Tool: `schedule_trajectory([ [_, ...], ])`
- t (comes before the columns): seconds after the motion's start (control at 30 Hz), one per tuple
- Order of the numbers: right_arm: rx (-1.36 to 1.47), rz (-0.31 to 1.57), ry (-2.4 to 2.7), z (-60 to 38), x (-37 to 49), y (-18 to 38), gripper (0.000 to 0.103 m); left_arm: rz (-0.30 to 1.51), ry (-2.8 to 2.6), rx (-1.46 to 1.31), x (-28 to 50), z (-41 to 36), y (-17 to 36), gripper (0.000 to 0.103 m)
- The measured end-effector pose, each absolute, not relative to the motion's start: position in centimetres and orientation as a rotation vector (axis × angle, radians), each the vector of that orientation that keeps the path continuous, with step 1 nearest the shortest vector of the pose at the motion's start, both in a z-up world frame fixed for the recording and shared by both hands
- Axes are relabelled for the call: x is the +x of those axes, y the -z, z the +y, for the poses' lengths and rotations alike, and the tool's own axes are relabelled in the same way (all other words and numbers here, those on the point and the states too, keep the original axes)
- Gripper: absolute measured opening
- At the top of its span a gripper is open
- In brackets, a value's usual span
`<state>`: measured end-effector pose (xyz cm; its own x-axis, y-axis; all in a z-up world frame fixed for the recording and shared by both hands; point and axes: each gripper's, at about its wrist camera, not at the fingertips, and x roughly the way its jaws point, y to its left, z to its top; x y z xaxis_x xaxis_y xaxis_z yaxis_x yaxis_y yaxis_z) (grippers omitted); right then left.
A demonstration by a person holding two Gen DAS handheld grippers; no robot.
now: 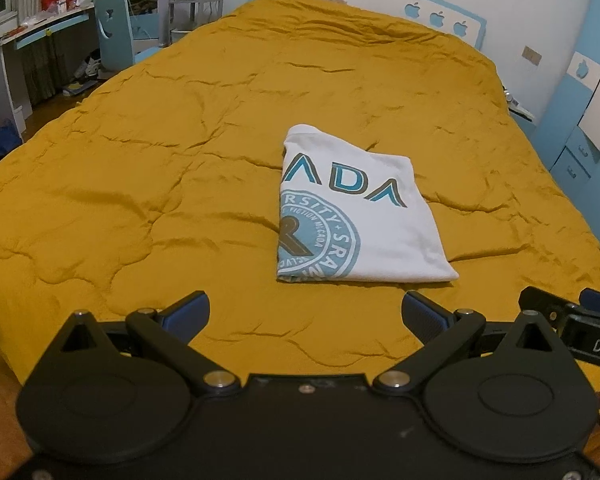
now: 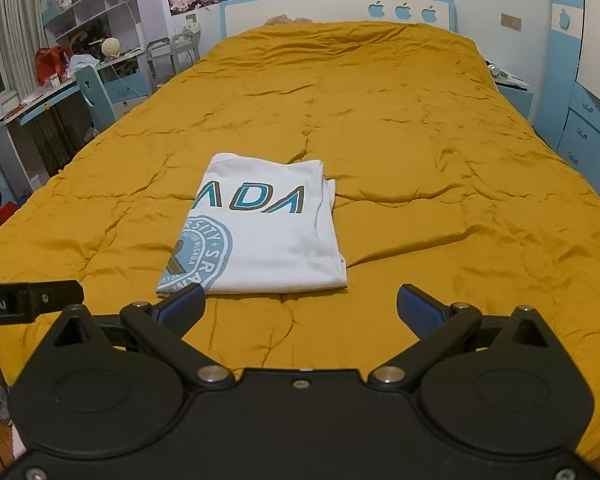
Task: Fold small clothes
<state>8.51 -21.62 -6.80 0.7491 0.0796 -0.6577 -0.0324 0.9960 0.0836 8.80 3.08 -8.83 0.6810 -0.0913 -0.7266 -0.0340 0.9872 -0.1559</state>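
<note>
The white T-shirt (image 1: 360,216) lay folded on the bed's mustard quilt (image 1: 140,184); my left gripper (image 1: 306,312) and right gripper (image 2: 300,308) hung wide open, empty, because folding seemed finished

Both wrist views are evenly and fairly brightly lit by soft indoor light from above, with a warm cast on the mustard bedspread (image 1: 180,184). Shadows are faint: thin dark lines in the quilt creases and a narrow soft edge under the folded white T-shirt (image 1: 352,216). No strong glare shows; the white cloth is bright yet its print stays readable. Fisheye distortion bends the headboard (image 2: 340,4) and the blue cabinets (image 2: 580,120) at the right edge. The far left clutter looks soft and slightly noisy, and the window at the far left is dark.
</note>
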Motion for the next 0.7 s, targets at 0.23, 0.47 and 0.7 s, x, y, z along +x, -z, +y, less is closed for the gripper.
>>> schedule_trajectory([
  [0.23, 0.058, 0.718, -0.063, -21.59, 8.57, 6.44, 0.103, 0.82, 0.028, -0.155, 8.66, 3.13, 8.5, 0.103],
  [0.47, 0.041, 0.717, -0.058, -21.52, 8.35, 5.96, 0.103, 0.822, 0.023, -0.147, 8.32, 3.23, 8.4, 0.103],
  [0.7, 0.042, 0.721, -0.062, -21.4, 8.13, 5.86, 0.103, 0.827, 0.022, -0.146, 8.12, 3.23, 8.35, 0.103],
])
